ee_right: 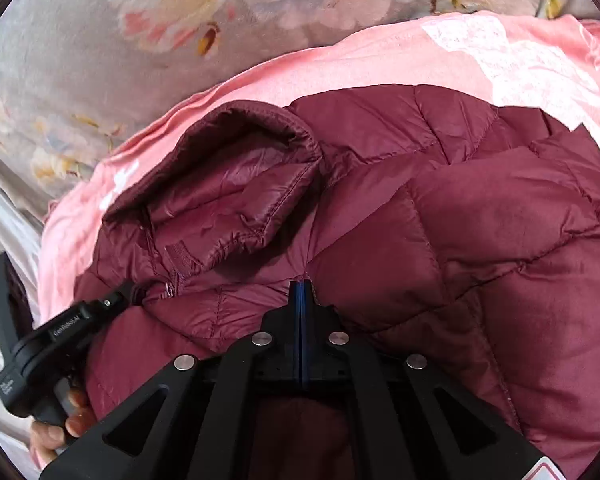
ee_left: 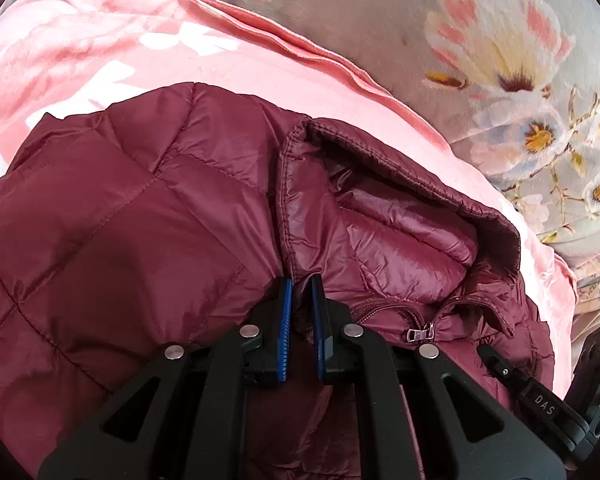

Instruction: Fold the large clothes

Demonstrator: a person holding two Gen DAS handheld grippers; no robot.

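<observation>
Left wrist view: the left tongs (ee_left: 301, 286) are clenched on a fold of the maroon puffer jacket (ee_left: 140, 208), the blue pads (ee_left: 286, 320) nearly together with fabric bunched between them. The jacket lies on a pink blanket (ee_left: 100, 44) spread over a grey floral bedsheet (ee_left: 480, 60). Its hood (ee_left: 400, 208) gapes open just right of the tongs, and the zipper pull (ee_left: 419, 334) sits below the hood. The other tool's black tip shows at the lower right edge.

Right wrist view: the right tongs (ee_right: 302, 280) are clenched fully, pads pressed together, their tips pinching a seam of the jacket (ee_right: 480, 240). The hood (ee_right: 228, 184) lies to the left. At the lower left, a hand (ee_right: 60, 428) grips the left tool's handle
</observation>
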